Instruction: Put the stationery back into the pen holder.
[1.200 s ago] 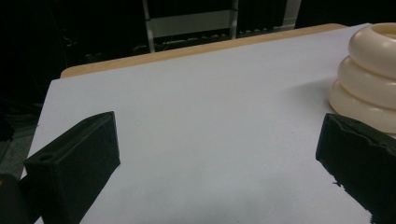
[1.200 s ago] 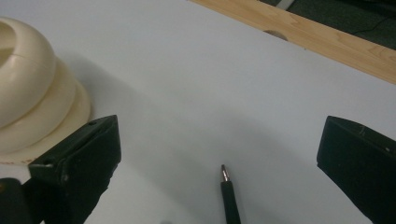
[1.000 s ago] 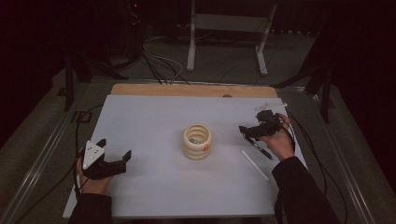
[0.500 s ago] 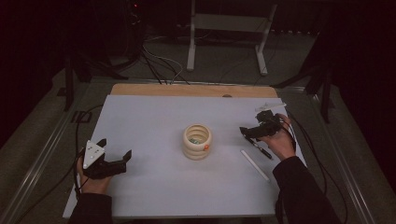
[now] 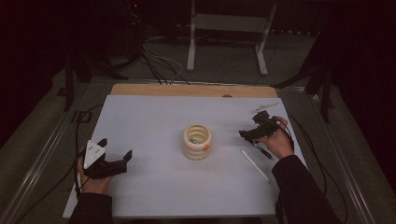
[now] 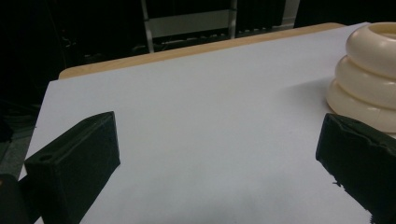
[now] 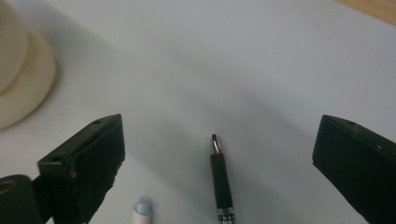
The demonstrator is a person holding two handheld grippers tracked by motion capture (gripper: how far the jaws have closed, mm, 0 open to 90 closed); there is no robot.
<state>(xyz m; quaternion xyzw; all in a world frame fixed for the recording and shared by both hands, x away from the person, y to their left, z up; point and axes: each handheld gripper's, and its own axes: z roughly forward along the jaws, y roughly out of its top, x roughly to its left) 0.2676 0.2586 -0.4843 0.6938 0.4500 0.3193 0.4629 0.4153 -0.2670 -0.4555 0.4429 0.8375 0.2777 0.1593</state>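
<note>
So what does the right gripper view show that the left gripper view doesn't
The right gripper view alone shows a black pen lying between that hand-held gripper's open jaws, tip pointing away, and the end of a white pen beside it. The left gripper view alone shows the table's wooden far edge and dark stands beyond. Both share the white sheet and the cream ringed holder, and each looks between wide-open, empty jaws.

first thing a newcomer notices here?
The cream ringed holder standing mid-table on the white sheet. Next, the right gripper, jaws wide, poised over a black pen lying flat, a white pen beside it. The left gripper sits open at the near left.
</note>
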